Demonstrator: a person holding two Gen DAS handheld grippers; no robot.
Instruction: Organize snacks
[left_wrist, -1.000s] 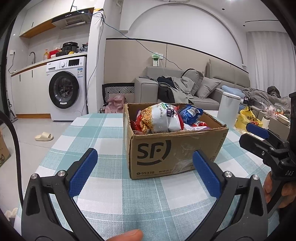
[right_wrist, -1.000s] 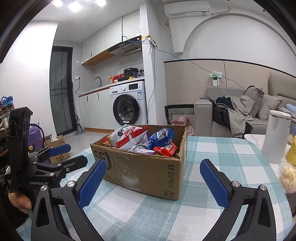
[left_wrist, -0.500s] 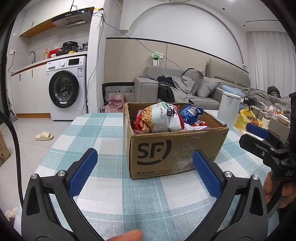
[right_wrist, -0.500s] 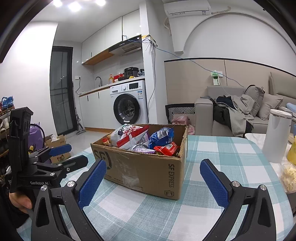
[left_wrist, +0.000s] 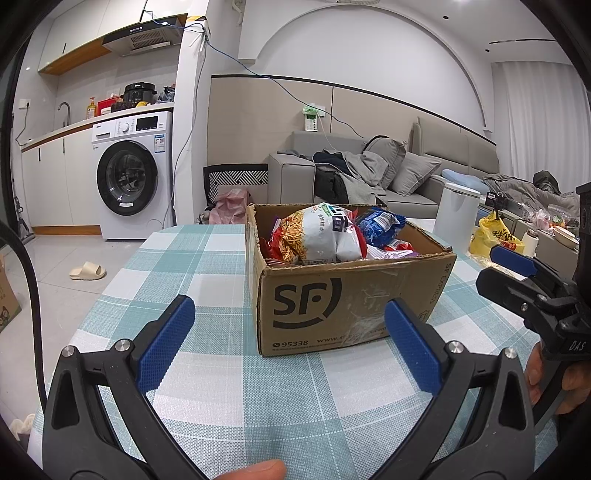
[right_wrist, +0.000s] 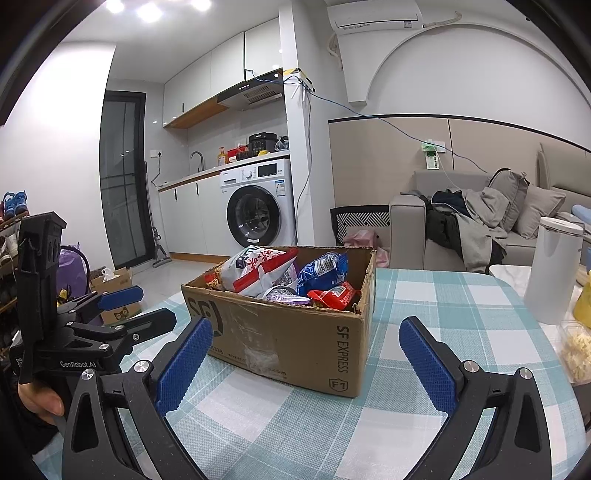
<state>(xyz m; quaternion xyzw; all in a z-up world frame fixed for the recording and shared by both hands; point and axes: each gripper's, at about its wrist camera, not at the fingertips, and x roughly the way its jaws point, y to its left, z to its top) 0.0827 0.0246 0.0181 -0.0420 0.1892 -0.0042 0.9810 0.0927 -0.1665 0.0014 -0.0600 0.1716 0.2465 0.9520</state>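
Left wrist: 1 cardboard box (left_wrist: 343, 291), 2 grippers, fingers (left_wrist: 166, 343) wide, nothing held.

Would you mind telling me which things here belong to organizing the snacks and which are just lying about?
Belongs to the job:
cardboard box
large white snack bag
blue snack bag
red snack packet
left gripper and right gripper, both open

Just lying about:
white canister
yellow bag
slipper
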